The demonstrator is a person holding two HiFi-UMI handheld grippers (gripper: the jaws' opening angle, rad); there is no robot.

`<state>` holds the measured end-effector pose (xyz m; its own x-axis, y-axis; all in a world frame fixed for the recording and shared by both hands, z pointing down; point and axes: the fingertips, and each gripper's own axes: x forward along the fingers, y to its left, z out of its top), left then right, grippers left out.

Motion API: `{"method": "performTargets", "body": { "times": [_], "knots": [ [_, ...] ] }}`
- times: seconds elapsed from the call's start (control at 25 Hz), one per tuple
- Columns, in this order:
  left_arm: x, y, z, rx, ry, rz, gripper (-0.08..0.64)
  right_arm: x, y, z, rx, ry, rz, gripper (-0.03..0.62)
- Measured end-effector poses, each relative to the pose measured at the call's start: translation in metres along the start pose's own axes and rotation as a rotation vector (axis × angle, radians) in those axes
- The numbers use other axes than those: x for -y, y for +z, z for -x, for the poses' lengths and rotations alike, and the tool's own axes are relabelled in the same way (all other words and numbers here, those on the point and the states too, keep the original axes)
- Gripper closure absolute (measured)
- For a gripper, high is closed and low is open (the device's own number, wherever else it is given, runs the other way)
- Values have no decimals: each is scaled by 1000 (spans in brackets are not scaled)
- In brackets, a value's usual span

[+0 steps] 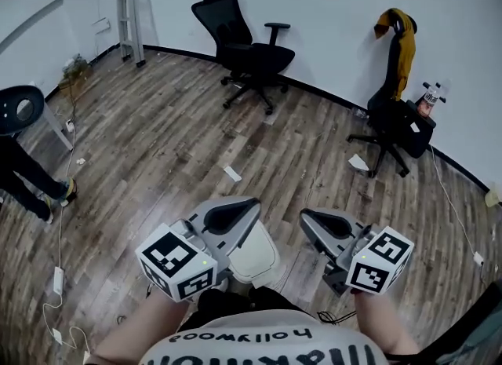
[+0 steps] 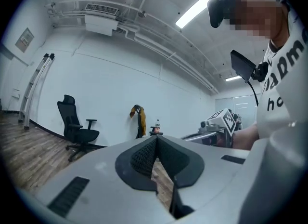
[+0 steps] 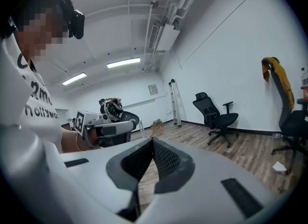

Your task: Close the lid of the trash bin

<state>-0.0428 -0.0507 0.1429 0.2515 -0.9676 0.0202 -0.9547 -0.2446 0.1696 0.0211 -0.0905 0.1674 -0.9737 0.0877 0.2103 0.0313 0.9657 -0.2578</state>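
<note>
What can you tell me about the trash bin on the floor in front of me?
The trash bin shows only in the head view, from above: a pale off-white top with rounded corners, plastic by its look. It stands on the wood floor right in front of the person, its left part hidden behind the left tool. Nothing visibly touches it. Whether it is fully shut cannot be told.

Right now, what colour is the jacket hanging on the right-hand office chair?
A mustard-yellow jacket; the head view shows it best.
</note>
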Motion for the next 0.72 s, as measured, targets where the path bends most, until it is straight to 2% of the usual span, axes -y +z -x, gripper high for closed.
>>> {"method": "performTargets", "body": {
  "times": [0.72],
  "knots": [
    [3,2,7,1,14,-5,552,-11,-3,-4,-10,20,57,583]
  ]
}}
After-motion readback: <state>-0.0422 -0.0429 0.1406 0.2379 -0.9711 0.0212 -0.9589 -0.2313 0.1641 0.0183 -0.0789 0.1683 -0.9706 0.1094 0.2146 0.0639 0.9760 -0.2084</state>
